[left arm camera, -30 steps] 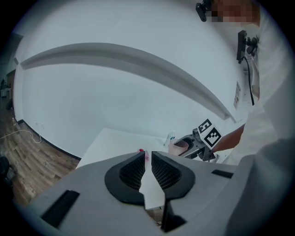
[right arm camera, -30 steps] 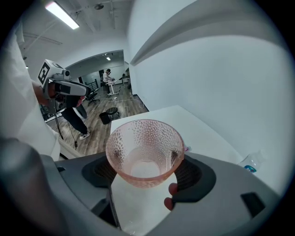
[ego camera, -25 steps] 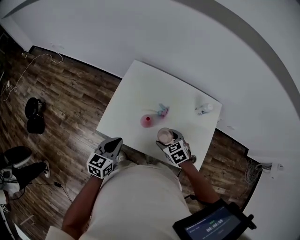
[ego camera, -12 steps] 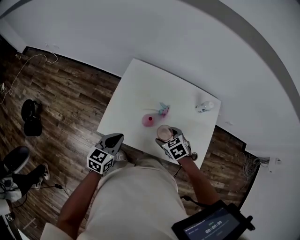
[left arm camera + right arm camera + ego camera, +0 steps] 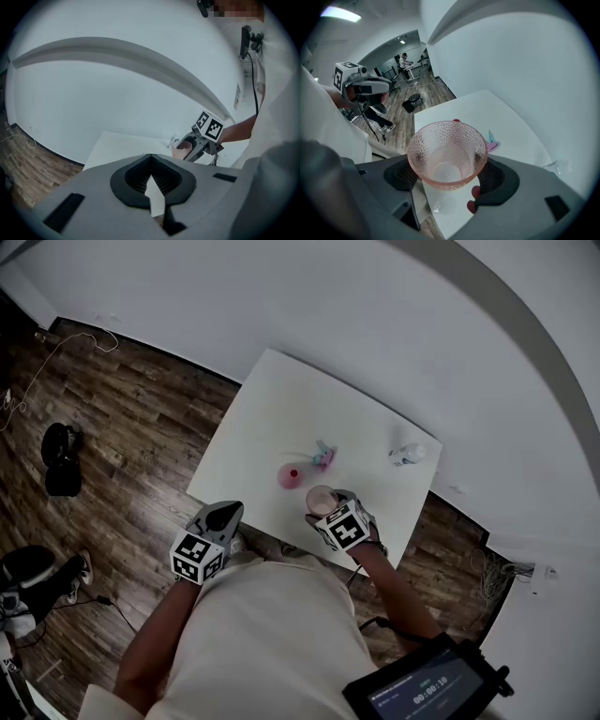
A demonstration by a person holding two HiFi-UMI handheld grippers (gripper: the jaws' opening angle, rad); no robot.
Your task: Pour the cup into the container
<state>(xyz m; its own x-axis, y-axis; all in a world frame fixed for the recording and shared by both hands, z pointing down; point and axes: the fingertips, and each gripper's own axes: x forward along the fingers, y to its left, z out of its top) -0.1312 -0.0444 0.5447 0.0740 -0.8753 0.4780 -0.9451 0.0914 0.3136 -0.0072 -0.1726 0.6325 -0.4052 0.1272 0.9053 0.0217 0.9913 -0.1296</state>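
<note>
My right gripper [image 5: 328,506] is shut on a pink dimpled see-through cup [image 5: 322,500], held upright over the table's near edge. In the right gripper view the cup [image 5: 446,157] sits between the jaws and I cannot tell what is in it. A small pink container [image 5: 291,475] stands on the white table [image 5: 272,418] just beyond and left of the cup; only its rim [image 5: 455,121] peeks over the cup. My left gripper [image 5: 223,516] hangs shut and empty off the table's near left corner, pads [image 5: 151,164] together. From there the cup [image 5: 181,149] shows at the right.
A teal and pink object [image 5: 324,458] lies just behind the container. A clear plastic item [image 5: 408,455] lies near the table's far right edge. Wood floor surrounds the table, with a dark bag [image 5: 61,460] at left. A person [image 5: 404,61] stands far off in the room.
The right gripper has tipped a little further down with the cup and edged closer to the pink container. The left gripper has stayed put, shut.
</note>
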